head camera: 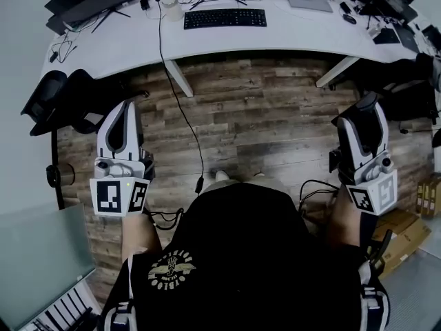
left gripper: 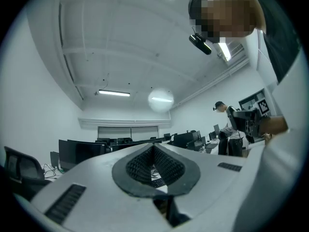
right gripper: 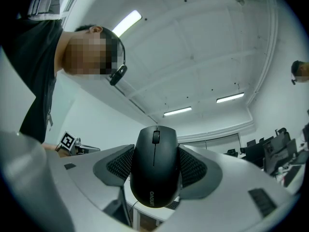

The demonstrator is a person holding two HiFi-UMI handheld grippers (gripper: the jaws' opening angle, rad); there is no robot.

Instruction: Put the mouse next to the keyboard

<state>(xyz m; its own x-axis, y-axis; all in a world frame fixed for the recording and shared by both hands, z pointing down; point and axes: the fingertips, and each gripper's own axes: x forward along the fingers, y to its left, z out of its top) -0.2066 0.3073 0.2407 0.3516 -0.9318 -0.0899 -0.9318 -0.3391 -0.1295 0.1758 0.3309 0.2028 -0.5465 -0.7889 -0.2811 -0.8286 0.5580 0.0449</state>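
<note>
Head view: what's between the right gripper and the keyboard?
Wood floor, then the white desk front strip before the keyboard, per the head view. The right gripper holds the mouse.

The mouse is black, the keyboard black, the desk white, the floor brown wood-grain planks.

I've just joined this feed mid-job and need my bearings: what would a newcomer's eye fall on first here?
First, the black mouse, clamped between the jaws of the right gripper and filling the middle of the right gripper view. Next, the black keyboard on the white desk, across the wood floor ahead of both grippers. The left gripper is shut on nothing.
</note>
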